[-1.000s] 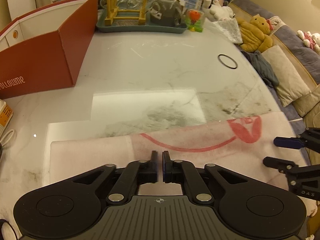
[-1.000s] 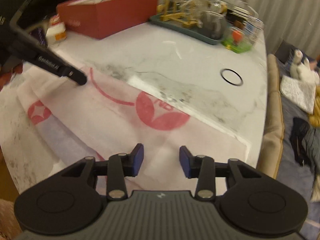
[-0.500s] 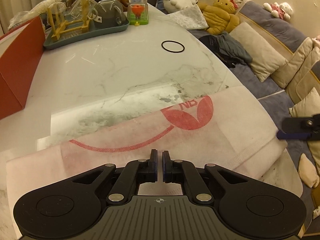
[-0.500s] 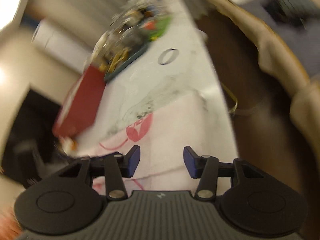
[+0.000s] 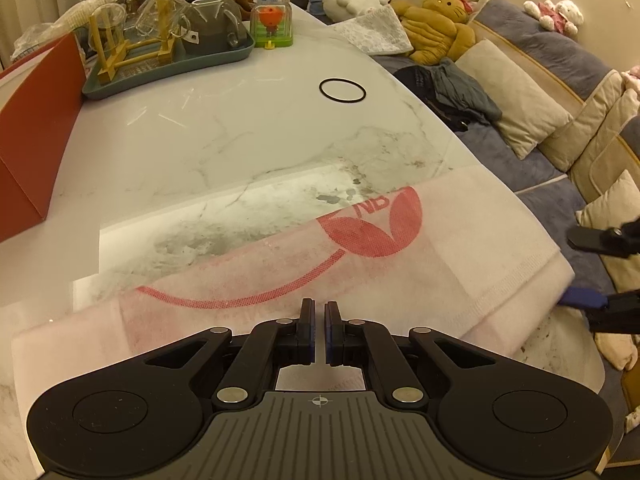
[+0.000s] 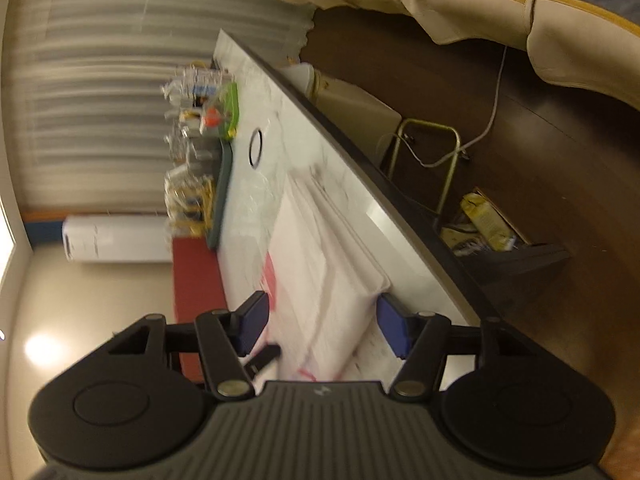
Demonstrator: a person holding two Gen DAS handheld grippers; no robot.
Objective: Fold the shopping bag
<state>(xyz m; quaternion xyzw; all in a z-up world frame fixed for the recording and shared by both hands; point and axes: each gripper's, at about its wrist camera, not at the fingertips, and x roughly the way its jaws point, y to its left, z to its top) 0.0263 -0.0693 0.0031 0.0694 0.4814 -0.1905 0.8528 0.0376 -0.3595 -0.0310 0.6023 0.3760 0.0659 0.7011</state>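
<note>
Shopping bag (image 5: 404, 268) lies as long folded strip along bench (image 5: 248, 128) near edge. Your left gripper (image 5: 319, 330) clenched, pinning it; right gripper (image 6: 320, 320) jaws just opening, straddling end, not gripping. End-over fold remains.

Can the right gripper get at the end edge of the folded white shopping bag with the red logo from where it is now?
Probably yes. The right gripper is rolled sideways, its jaws just opened wider, and the folded white shopping bag has its end edge already between the blue pads. Nothing blocks it.
</note>
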